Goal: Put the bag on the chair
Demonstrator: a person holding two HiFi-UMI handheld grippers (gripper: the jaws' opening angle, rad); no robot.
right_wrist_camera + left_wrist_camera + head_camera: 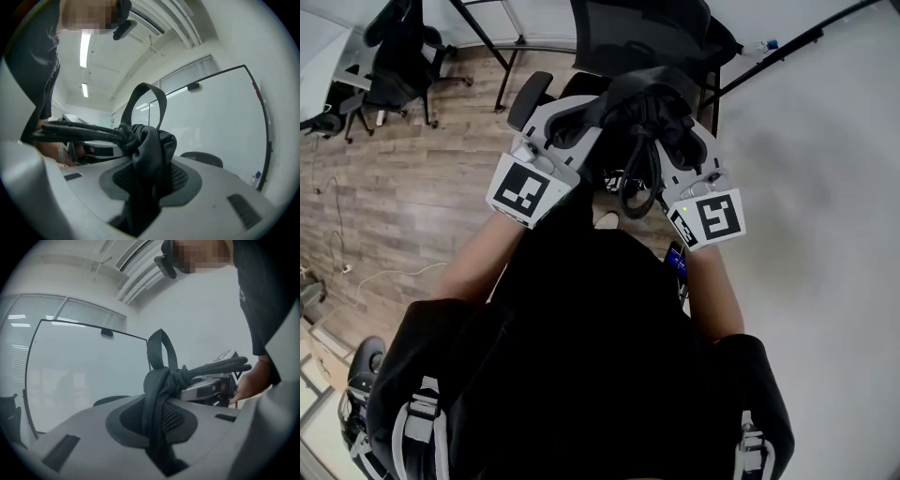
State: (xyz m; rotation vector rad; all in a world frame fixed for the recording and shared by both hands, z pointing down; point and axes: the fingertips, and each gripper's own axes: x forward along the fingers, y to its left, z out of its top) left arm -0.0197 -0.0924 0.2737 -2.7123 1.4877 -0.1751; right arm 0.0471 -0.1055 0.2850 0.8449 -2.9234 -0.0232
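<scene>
A black fabric bag (652, 105) with a knotted cord is held up over a black mesh office chair (628, 33). Its bunched top is pinched by the nearly closed left gripper (157, 427) and clamped by the wider-set right gripper (145, 187).

**Our tally of what is in view**

We count two grippers, the left gripper (158, 427) and the right gripper (143, 187), and two marker cubes: the left cube (525, 190) and the right cube (712, 217), mid-frame. One black bag (652, 112) sits at upper centre. Two office chairs show: the near chair (642, 37) at the top and the far chair (398, 56) at upper left. There is one whiteboard (211, 122).
</scene>
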